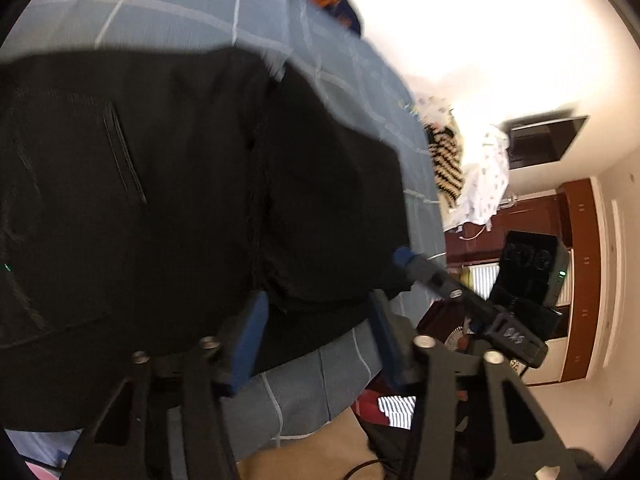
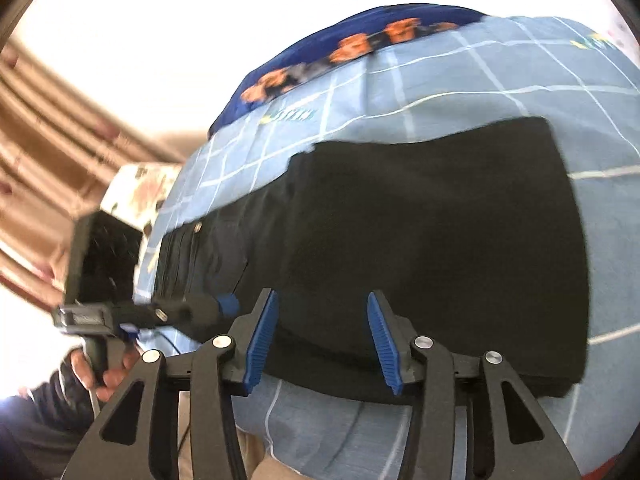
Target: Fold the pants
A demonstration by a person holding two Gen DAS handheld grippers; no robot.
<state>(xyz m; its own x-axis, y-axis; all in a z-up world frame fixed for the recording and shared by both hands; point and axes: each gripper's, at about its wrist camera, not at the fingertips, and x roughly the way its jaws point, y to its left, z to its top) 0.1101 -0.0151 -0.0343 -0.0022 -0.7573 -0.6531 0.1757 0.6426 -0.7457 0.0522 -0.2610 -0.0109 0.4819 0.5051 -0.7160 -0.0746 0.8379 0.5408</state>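
Black pants [image 1: 168, 200] lie folded on a bed with a light blue checked sheet [image 1: 192, 12]. In the left wrist view my left gripper [image 1: 318, 304] is open, its blue pads over the near edge of the pants, nothing between them. The right gripper [image 1: 404, 258] shows at the right edge of the pants. In the right wrist view the pants [image 2: 420, 240] lie across the sheet [image 2: 460, 76]. My right gripper [image 2: 322, 300] is open over their near edge. The left gripper [image 2: 226, 304] enters from the left, held by a hand, its tip at the waistband end.
A dark blue blanket with orange shapes [image 2: 360, 44] lies at the bed's far edge. Striped and white clothes [image 1: 464, 168] are heaped at the bed's side. Brown cabinets [image 1: 576, 272] and a radiator stand beyond. Curtains [image 2: 52, 120] hang at the left.
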